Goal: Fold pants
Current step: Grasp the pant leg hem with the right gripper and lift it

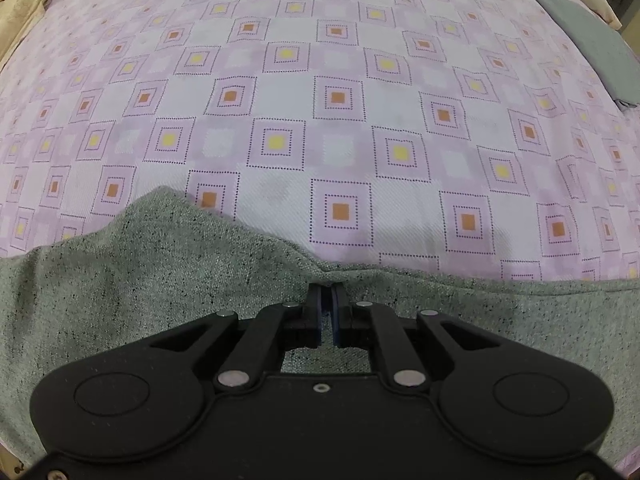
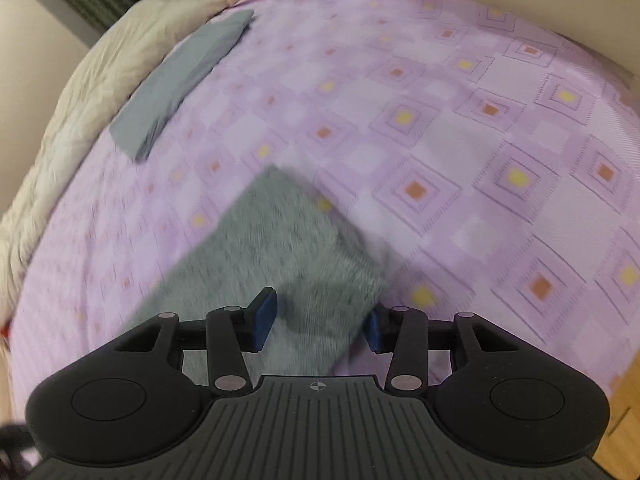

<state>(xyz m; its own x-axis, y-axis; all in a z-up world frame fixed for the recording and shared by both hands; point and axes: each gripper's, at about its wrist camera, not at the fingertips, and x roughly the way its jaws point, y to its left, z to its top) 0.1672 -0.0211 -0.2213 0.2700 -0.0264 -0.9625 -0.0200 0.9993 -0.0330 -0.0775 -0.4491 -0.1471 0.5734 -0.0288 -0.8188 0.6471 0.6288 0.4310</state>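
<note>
The grey speckled pants (image 1: 168,288) lie on the bed across the bottom of the left wrist view. My left gripper (image 1: 328,286) is shut on the pants' far edge, pinching a small ridge of cloth. In the right wrist view, one end of the pants (image 2: 276,248) lies on the sheet, blurred by motion. My right gripper (image 2: 320,316) is open above that end, with its blue pads (image 2: 265,316) on either side of the cloth and not touching it.
The bed is covered by a pink and purple checked sheet (image 1: 340,96). A folded blue-grey garment (image 2: 184,80) lies near the bed's edge; it also shows in the left wrist view (image 1: 592,40). A cream quilt (image 2: 80,120) is bunched along that edge.
</note>
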